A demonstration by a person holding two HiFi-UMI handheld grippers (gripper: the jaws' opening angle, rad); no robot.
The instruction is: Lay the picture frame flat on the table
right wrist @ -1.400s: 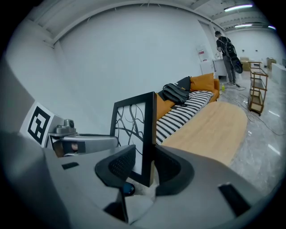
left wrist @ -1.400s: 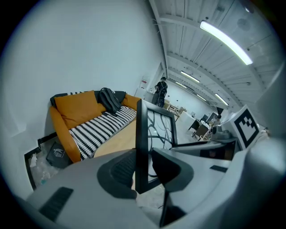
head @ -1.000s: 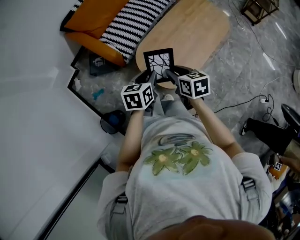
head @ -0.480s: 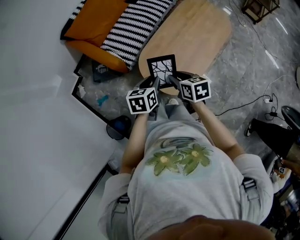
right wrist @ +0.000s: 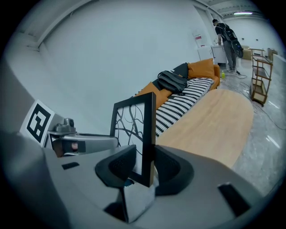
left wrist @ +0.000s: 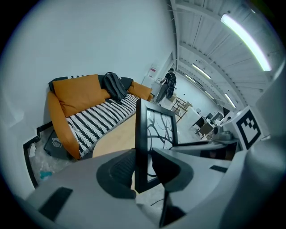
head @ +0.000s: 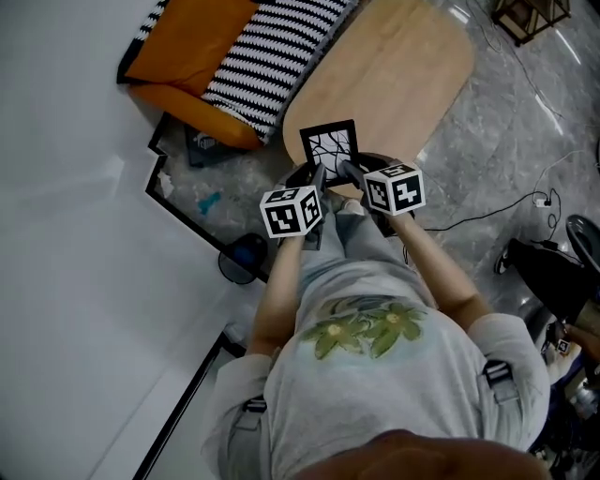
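Observation:
A black picture frame [head: 330, 142] with a branch-pattern print is held upright over the near end of the oval wooden table [head: 394, 66]. My left gripper [head: 317, 178] is shut on its left edge. My right gripper [head: 345, 172] is shut on its right edge. In the left gripper view the frame [left wrist: 154, 134] stands edge-on, with the left gripper [left wrist: 142, 167] pinching its black border. The right gripper view shows the frame [right wrist: 134, 129] the same way, its border between the pads of the right gripper [right wrist: 145, 167]. I cannot tell whether the frame's bottom edge touches the table.
An orange sofa with a black-and-white striped cover [head: 234, 47] runs along the table's far left side. A dark jacket [right wrist: 172, 79] lies on it. A cable [head: 487, 211] trails over the grey floor at right. A wooden rack [head: 530, 14] stands far right. People stand in the distance [right wrist: 225, 38].
Both grippers keep the same grip on the frame. The whole scene has slid slightly down and right in the head view; the frame stays at the table's near end.

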